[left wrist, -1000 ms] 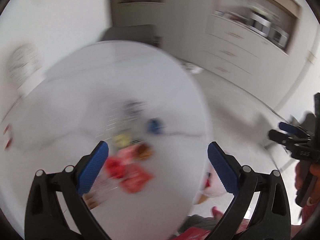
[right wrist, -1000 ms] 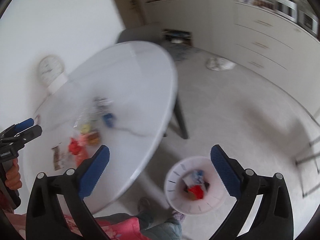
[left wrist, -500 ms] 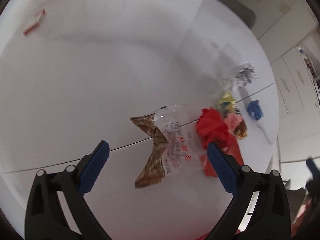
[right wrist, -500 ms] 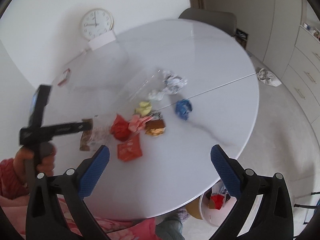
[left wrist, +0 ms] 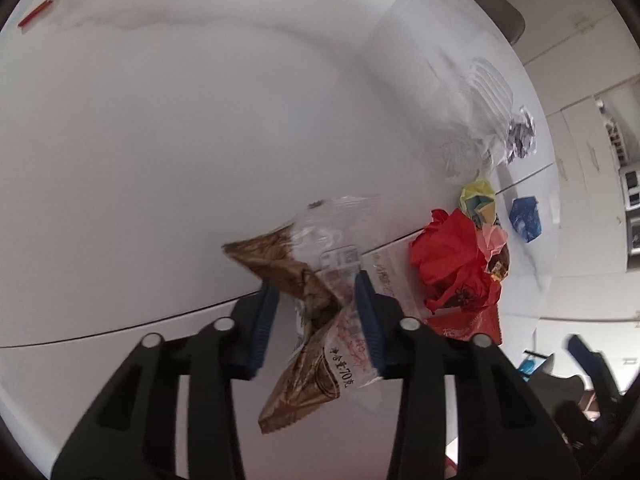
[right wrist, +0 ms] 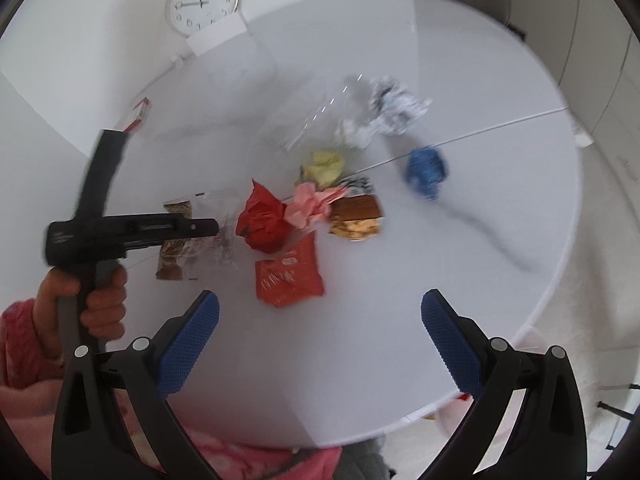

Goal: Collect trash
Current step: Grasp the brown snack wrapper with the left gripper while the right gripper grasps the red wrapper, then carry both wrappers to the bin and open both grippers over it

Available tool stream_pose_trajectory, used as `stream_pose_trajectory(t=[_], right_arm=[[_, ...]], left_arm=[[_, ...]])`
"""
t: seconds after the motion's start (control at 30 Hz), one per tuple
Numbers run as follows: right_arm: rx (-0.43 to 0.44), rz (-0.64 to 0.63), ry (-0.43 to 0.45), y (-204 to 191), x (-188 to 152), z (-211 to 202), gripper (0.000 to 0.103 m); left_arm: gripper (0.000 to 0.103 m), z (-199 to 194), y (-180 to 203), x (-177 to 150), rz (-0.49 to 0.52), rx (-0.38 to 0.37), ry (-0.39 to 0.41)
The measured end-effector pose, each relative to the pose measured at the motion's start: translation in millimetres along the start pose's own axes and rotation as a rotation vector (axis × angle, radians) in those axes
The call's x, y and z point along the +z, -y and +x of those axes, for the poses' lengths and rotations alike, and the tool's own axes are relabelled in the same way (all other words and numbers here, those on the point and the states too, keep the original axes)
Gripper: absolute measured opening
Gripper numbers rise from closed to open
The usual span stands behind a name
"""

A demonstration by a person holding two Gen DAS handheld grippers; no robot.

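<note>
Left gripper [left wrist: 316,312] is narrowed around the brown-and-clear wrapper [left wrist: 312,304] on the table [left wrist: 160,160]; right gripper [right wrist: 320,344] hangs wide open, empty

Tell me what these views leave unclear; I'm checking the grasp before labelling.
- Left gripper: whether its pads actually pinch the brown-and-clear wrapper; left view, motion blur.
- Crumpled white paper: right view, smeared.
- Bin: right view, table edge hides it.

Round white table [right wrist: 360,340]: trash clustered around red crumpled paper [right wrist: 262,220]; brown-clear wrapper [right wrist: 180,240] left, red packet [right wrist: 288,278] just below, blue wad [right wrist: 426,170] right.
</note>
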State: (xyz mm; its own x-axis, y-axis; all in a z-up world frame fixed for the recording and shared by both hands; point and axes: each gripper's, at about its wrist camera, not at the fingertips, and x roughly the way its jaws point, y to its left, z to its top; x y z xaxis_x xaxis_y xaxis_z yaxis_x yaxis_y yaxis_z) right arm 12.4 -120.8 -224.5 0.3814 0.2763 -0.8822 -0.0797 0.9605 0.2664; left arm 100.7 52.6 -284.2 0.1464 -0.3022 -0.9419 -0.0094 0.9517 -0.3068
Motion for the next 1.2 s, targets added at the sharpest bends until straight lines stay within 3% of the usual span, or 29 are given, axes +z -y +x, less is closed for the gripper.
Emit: stream_pose_trajectory(t=[0.17, 0.37, 0.43, 0.47, 0.73, 0.87, 1.03, 1.2], right_arm=[[0.003, 0.002, -0.089, -0.9, 10.7, 52.6, 0.084], [0.044, 0.019, -0.125, -6.6, 13.2, 73.6, 0.06], [0.066, 0.013, -0.124, -9.7, 13.9, 71.5, 0.036], [0.059, 0.002, -0.128, -12.2, 13.3, 69.9, 0.034], [0.101, 0.033, -0.109, -3.8, 0.4, 51.3, 0.029], [0.093, 0.092, -0.024, 23.2, -15.4, -0.1, 0.029], [-0.111, 0.249, 0.042, 98.0, -67.2, -58.1, 0.029], [-0.264, 0.416, -0.052, 184.2, -131.3, -36.3, 0.029]], left_arm=[[0.036, -7.4, -9.0, 3.2, 0.002, -0.002, 0.022], [0.036, -40.5, -14.9, 5.3, 0.052, 0.019, 0.1], [0.036, -51.4, -8.6, 5.0, 0.084, 0.032, 0.126], [0.036, -60.1, -8.2, 4.7, 0.103, 0.036, 0.138], [0.036, -90.2, 12.5, -3.9, 0.191, 0.006, 0.171], [0.036, -100.8, 45.5, -15.5, 0.291, 0.004, 0.184], [0.036, -100.3, 99.0, -33.4, 0.419, -0.056, 0.153], [0.036, -88.5, 164.0, -55.9, 0.594, -0.093, 0.113]])
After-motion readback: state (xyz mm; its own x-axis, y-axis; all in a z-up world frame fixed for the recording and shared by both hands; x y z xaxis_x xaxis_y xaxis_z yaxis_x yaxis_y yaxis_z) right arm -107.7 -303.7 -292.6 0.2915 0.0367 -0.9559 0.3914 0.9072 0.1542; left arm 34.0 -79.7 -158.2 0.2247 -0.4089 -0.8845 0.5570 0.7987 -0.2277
